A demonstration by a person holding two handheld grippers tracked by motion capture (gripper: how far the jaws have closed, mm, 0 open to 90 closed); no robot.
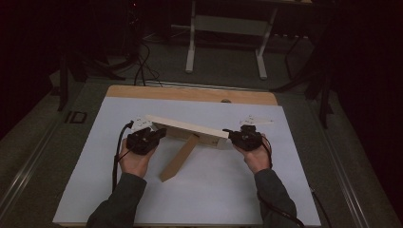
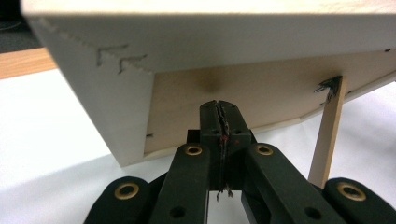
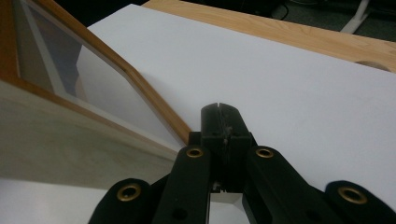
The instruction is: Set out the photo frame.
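Desk [image 1: 142,199]: covered by a white sheet, with a bare wooden strip along the far edge; this is the place to set the frame.
Picture frame [image 1: 190,127]: a pale wooden frame with a glass front, held above the middle of the desk between both hands, tilted with its left end higher.
Stand leg [image 1: 178,159]: the flat wooden prop hangs out from the back of the frame, and its lower tip is on or very near the sheet. I judge it should be opened fully before the frame is set down.
Left hand-held gripper [image 1: 153,134]: jaws closed together, tips against the back board at the left end; press gently and do not let them slide.
Right hand-held gripper [image 1: 232,137]: jaws also closed, touching the right end of the frame; both sides should be lowered evenly.
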